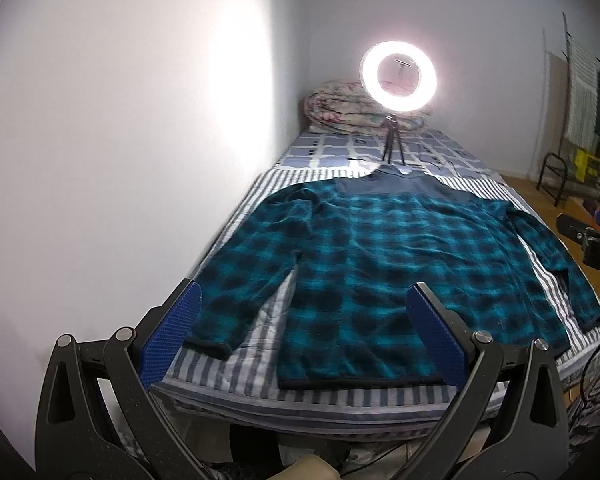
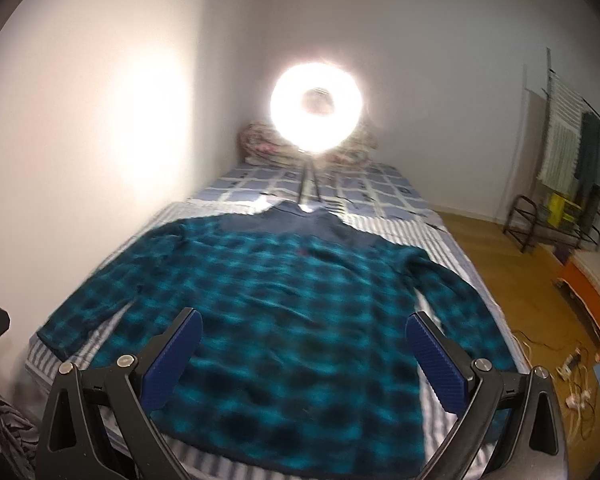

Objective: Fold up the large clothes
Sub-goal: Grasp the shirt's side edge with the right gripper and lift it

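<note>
- Starting the fold: the plaid shirt [image 1: 364, 264] lies flat across the bed's [image 1: 228, 396] near end, hem toward you.
- Your left gripper [image 1: 304, 340] and right gripper [image 2: 304, 360] hover released, empty.
- Next, probably pinch a sleeve cuff [image 1: 206, 346].

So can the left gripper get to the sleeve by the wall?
Probably yes. The left gripper is open above the bed's near edge, and the sleeve's cuff lies flat on the striped sheet with nothing on top.
</note>
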